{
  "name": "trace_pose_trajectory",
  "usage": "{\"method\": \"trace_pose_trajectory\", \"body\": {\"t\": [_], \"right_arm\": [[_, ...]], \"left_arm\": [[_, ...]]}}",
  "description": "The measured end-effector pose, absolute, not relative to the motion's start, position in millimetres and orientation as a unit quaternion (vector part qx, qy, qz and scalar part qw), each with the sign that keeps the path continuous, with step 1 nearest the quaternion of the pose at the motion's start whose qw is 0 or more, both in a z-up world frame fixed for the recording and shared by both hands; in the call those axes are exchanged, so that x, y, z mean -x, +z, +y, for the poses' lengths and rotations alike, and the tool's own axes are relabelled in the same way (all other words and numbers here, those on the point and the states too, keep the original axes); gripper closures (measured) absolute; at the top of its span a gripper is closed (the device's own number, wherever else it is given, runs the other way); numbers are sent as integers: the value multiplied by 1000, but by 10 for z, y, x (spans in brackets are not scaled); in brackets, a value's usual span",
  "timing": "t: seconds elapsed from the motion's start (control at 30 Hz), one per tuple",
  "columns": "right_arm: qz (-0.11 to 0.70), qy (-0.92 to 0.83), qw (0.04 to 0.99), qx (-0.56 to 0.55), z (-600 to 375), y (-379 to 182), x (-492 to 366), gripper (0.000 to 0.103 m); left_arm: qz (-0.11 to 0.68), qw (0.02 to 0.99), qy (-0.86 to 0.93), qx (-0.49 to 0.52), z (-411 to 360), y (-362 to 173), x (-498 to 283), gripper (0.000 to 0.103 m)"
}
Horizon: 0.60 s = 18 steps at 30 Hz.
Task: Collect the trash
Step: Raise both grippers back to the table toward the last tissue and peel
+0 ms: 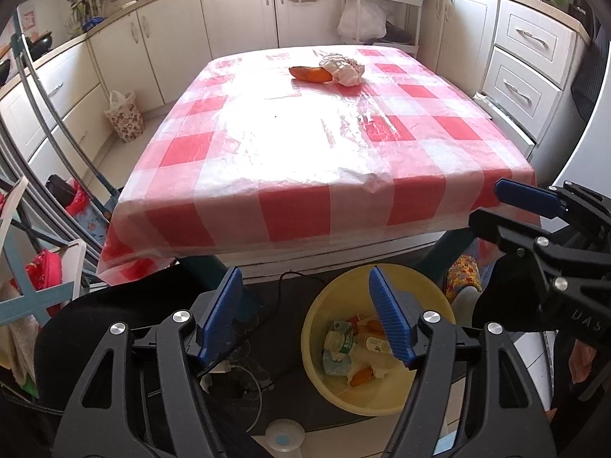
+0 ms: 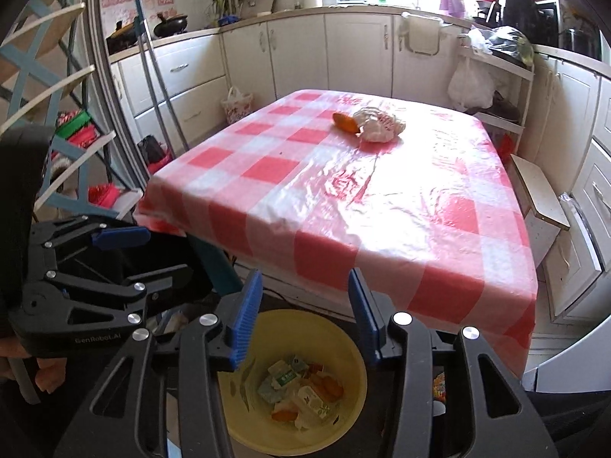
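The trash you have left lies on the far part of the table: an orange peel (image 1: 309,74) touching a crumpled white wrapper (image 1: 343,69), the peel on the wrapper's left as you look across; both sit on the red-and-white checked tablecloth (image 1: 298,206), well apart from your tongs; the near stretch of cloth shines under a clear plastic sheet. Below the table's near edge stands your yellow bin (image 1: 424,290) on the dark floor, holding a squashed plastic bottle (image 1: 338,341), scraps of paper and some orange bits; your left gripper (image 1: 305,320) hangs over its left rim, its blue pads parted and holding nothing; your right gripper (image 2: 305,318) hangs just above the bin's mouth, likewise spread and empty; the two tools sit side by side, near each other, each showing in the other's camera. Beyond the table run cream kitchen cabinets (image 1: 236,11); a flowered bag (image 1: 124,116) stands on the floor at the left; a white plastic bag (image 1: 361,19) hangs on a rack behind the table.
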State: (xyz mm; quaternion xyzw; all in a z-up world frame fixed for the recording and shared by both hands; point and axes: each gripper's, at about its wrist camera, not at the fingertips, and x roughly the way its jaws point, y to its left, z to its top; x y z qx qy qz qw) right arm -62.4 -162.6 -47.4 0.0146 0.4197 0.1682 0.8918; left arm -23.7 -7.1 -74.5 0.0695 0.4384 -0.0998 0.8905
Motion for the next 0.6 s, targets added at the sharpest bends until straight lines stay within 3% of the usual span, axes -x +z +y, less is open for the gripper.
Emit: {"method": "trace_pose_trajectory", "body": {"t": [0.6], "right_arm": [[405,166,899,-26,-1676,-273,116,50]], "left_arm": [[410,909,-64,-28,212,-475,-342,32]]}}
